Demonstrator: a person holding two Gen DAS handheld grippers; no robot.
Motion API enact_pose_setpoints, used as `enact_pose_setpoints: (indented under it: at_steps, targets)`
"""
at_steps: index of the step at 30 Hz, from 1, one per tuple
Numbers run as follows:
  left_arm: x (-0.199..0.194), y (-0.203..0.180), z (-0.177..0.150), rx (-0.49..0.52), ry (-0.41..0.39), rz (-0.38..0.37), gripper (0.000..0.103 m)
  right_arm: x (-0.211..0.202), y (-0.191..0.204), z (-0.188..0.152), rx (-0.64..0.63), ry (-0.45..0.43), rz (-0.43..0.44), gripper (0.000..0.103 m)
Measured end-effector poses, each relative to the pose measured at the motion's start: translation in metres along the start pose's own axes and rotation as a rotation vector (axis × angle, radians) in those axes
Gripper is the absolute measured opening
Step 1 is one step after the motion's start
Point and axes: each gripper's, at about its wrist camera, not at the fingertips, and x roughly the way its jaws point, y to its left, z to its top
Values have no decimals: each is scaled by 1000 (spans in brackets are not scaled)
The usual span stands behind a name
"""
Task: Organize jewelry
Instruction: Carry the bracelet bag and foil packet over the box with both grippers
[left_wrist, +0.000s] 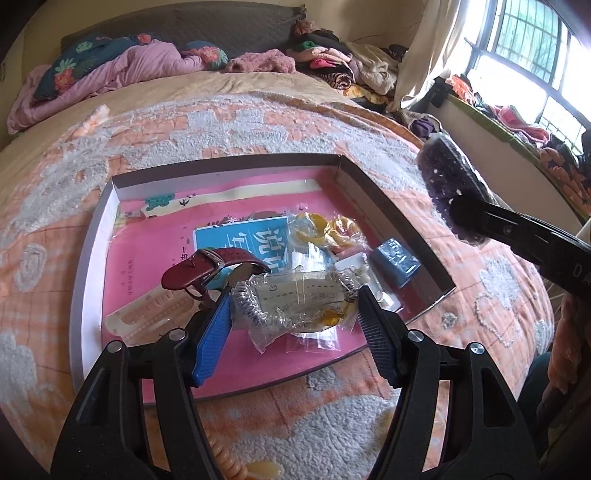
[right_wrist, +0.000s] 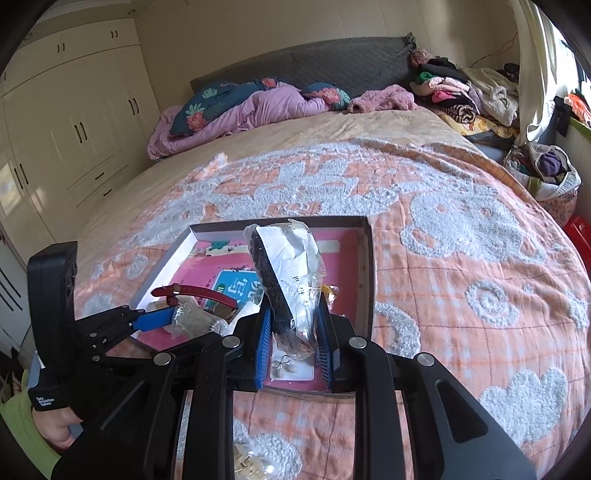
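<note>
Right between the spread fingers of the left gripper (left_wrist: 295, 321) sits a clear plastic bag with a coiled silvery bracelet (left_wrist: 291, 299) inside; the blue pad on one side and the black pad on the other stand just beside the bag's ends, and whether they touch it cannot be told. Just past the blue pad lies a watch with a dark red leather strap (left_wrist: 207, 267), its buckle end curling upward. Behind the bag are more small packets: yellow rings in clear wrap (left_wrist: 325, 227), a small blue box (left_wrist: 395, 260), and a white card with earrings (right_wrist: 291, 369). All of these rest in a shallow cardboard tray (left_wrist: 92, 236) lined with a pink printed sheet, which sits on the bed (right_wrist: 461, 258) over an orange and white textured blanket.

The right gripper (right_wrist: 293, 332) has its fingers closed tight on a plastic-wrapped dark purple beaded piece (right_wrist: 280, 273), held upright above the near right part of the tray. From the left wrist view this piece (left_wrist: 454, 188) hangs in the air to the right of the tray, clear of its wall.

Farther off, pillows and a lilac quilt (right_wrist: 251, 110) lie at the head of the bed, with a heap of folded clothes (right_wrist: 454, 96) near the window.
</note>
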Motion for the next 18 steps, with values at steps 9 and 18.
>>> enact_pose_setpoints:
  at_steps: [9, 18]
  targets:
    - [11, 7, -1, -1, 8, 25, 58, 27, -1, -2, -1, 48, -6, 21]
    - [16, 23, -1, -35, 14, 45, 58, 53, 3, -4, -12, 94, -5, 21]
